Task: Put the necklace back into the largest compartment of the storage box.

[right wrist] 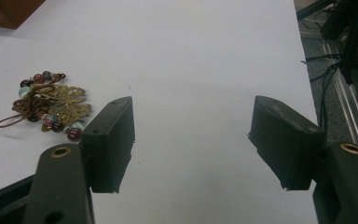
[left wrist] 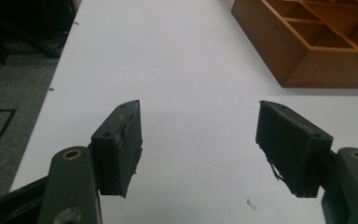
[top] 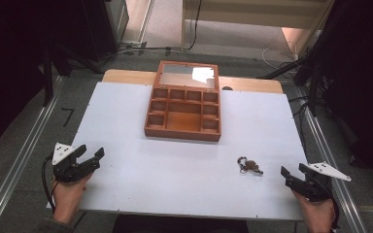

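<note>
A: Report the state of each hand-held gripper.

B: The left hand-held gripper (top: 91, 154) sits at the near left corner of the white surface (top: 126, 126), jaws spread wide with only bare surface between them. The right hand-held gripper (top: 294, 171) sits at the near right corner, jaws likewise spread and holding nothing.

A: Locate the objects.

B: A wooden compartment box (top: 183, 108) stands at the far centre with its lid (top: 188, 75) raised. A beaded ornament (top: 249, 166) with a brass-coloured filigree piece and brown cord lies on the surface just to the left of the right hand-held gripper, apart from its jaws.

A: What is obscured or cut off?

B: Glare covers part of the lid's inner face. In the left gripper view the box (left wrist: 307, 42) is cut by the frame edge. The ornament's bead count cannot be determined.

A: Any legible marking?

B: A black "7" (top: 67, 115) on the floor, left of the surface.
</note>
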Action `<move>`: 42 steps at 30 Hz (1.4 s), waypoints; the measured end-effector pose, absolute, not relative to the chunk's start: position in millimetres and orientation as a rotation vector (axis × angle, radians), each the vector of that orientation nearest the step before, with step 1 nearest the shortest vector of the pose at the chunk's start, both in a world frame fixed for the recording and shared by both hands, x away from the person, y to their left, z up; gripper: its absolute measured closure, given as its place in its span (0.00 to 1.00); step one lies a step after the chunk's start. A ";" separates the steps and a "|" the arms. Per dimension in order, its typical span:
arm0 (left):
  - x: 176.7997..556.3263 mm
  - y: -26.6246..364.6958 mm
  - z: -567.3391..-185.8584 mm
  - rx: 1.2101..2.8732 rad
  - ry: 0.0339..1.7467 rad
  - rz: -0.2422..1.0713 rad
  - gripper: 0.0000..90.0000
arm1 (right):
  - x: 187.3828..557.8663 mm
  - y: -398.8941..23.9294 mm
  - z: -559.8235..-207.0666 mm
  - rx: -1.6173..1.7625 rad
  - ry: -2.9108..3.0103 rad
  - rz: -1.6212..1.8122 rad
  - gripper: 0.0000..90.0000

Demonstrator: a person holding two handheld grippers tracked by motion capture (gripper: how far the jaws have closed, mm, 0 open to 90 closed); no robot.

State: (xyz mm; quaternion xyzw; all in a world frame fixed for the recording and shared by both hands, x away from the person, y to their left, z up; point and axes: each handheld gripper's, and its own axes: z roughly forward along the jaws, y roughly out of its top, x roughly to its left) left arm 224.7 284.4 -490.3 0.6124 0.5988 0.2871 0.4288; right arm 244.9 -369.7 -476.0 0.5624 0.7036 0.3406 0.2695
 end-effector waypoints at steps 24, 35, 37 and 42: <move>227.5 277.1 -493.9 1.559 1.482 0.688 0.35 | 252.3 -363.1 -476.5 1.510 1.917 0.923 0.30; 227.4 277.5 -494.3 1.555 1.483 0.678 0.35 | 253.3 -357.0 -476.6 1.495 1.939 0.933 0.28; 227.4 277.5 -494.3 1.555 1.484 0.678 0.35 | 253.2 -355.9 -476.6 1.495 1.942 0.939 0.28; 227.5 277.2 -494.3 1.558 1.483 0.678 0.35 | 253.5 -352.2 -476.3 1.483 1.953 0.948 0.28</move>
